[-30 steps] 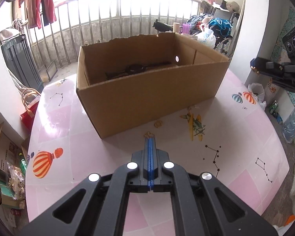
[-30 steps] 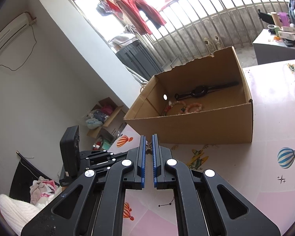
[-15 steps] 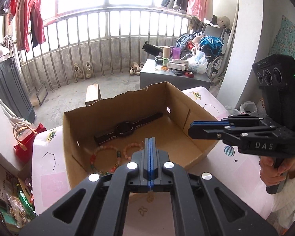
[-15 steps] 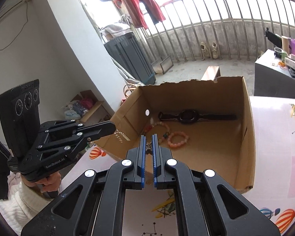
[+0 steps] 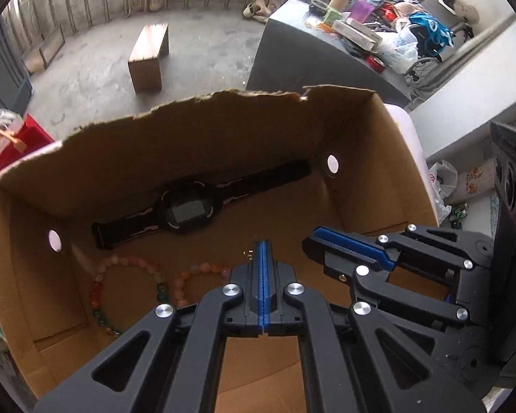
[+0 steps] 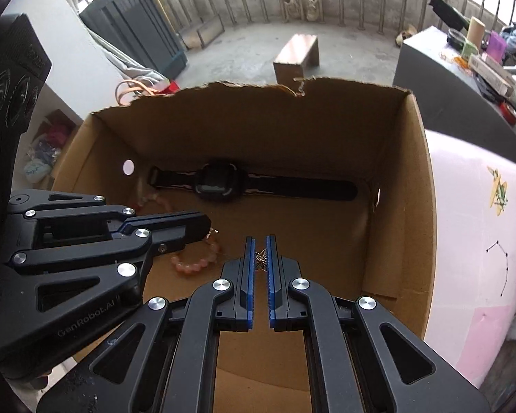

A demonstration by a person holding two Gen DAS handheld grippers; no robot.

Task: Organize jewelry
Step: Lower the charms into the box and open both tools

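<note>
- Table (image 6: 471,227), pink with printed pictures, is carrying the box and showing at the right of the right wrist view.
- Box (image 5: 196,137), open cardboard with a torn far rim, is filling both views; both grippers are hanging over its inside, pointing steeply down.
- Left gripper (image 5: 264,258) is sitting with its blue pads pressed fully together above the box floor. In the right wrist view a small gold piece is showing at its tip (image 6: 203,227), but whether it is clamped there I cannot tell.
- Right gripper (image 6: 260,254) is sitting just beside the left one, with its jaws narrow and pinching a small gold butterfly charm (image 6: 260,261) between the pads, above the box floor.
- Watch (image 5: 185,211), black, is lying flat with its strap stretched out along the foot of the far wall.
- Multicoloured bead bracelet (image 5: 101,289) is lying on the floor near the left wall.
- Pink bead bracelet (image 5: 189,277) is lying just beside it, partly hidden behind the left gripper.
</note>
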